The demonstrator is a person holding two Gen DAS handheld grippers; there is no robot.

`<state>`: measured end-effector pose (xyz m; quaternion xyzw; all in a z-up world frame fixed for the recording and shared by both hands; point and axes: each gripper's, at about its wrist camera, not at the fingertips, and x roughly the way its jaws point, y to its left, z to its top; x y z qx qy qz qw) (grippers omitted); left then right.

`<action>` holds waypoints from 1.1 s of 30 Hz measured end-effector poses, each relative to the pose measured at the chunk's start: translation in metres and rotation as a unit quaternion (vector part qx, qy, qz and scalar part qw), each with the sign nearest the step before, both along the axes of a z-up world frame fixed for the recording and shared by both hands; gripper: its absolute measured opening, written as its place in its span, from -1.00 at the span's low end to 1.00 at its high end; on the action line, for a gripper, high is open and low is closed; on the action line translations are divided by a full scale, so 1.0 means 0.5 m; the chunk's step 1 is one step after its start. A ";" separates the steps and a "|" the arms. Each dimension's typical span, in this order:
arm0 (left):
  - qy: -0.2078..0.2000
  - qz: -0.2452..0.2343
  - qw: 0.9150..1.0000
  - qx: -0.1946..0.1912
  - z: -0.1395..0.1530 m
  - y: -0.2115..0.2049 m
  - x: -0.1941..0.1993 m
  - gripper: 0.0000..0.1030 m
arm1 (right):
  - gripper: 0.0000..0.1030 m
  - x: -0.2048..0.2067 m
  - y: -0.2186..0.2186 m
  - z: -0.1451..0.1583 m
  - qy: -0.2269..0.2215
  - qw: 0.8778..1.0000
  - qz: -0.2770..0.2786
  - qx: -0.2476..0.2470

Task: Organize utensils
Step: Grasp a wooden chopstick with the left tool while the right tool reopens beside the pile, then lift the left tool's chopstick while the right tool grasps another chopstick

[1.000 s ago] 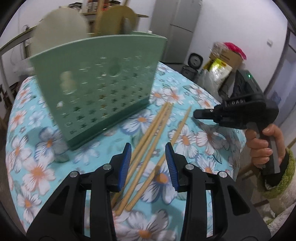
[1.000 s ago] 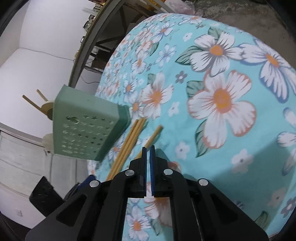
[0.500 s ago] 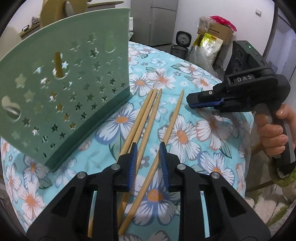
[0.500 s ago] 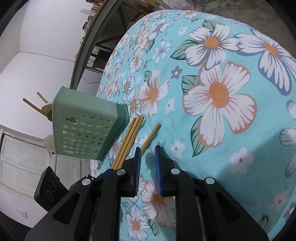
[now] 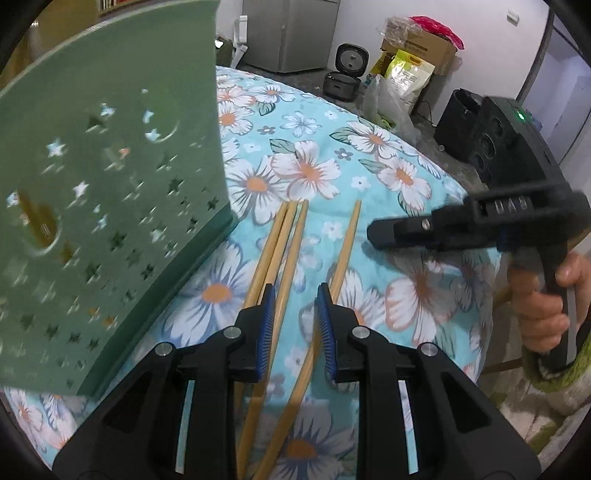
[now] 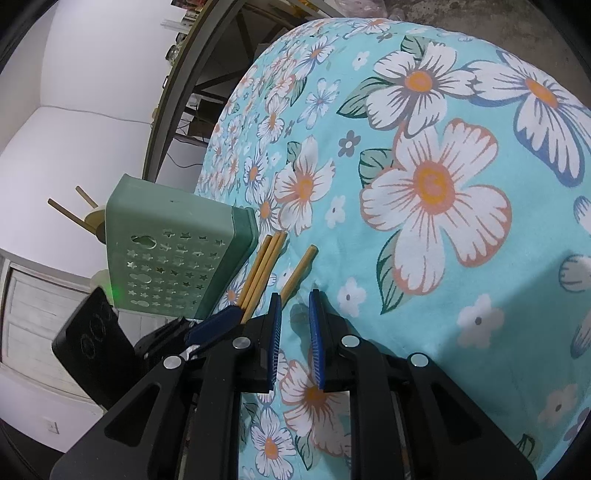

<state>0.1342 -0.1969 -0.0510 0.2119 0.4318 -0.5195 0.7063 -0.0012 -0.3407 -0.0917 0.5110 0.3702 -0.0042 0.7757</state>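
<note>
Several wooden chopsticks (image 5: 282, 251) lie on the floral tablecloth (image 5: 306, 170), three bunched together and one (image 5: 345, 243) apart to the right. A green perforated utensil holder (image 5: 110, 192) stands close on the left, with utensils inside. My left gripper (image 5: 294, 299) is open, low over the chopsticks, jaws straddling the space between the bunch and the single one. My right gripper (image 6: 294, 301) is open and empty, hovering near the single chopstick's tip (image 6: 299, 271); it shows in the left wrist view (image 5: 424, 234). The holder shows in the right wrist view (image 6: 173, 262).
The round table drops off at the right, near the hand holding the right gripper. Beyond it on the floor are a rice cooker (image 5: 345, 72), bags and a cardboard box (image 5: 417, 55), and a grey fridge (image 5: 291, 33).
My left gripper moved forward and down over the chopsticks, narrowing then widening a little. My right gripper went from shut to open and edged toward the single chopstick.
</note>
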 end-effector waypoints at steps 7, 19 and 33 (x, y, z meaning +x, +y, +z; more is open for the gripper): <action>0.027 0.012 1.000 0.003 -0.010 -0.038 0.023 -0.57 | -0.69 0.000 -0.001 -0.002 -0.002 1.000 -0.001 0.003; 0.012 0.013 1.000 0.021 -0.027 -0.107 0.024 -0.57 | -0.69 -0.006 -0.010 -0.007 -0.003 1.000 -0.009 0.010; 0.011 0.051 0.998 -0.026 0.038 -0.055 0.041 -0.88 | -0.69 -0.023 -0.017 -0.011 -0.009 1.000 -0.024 0.019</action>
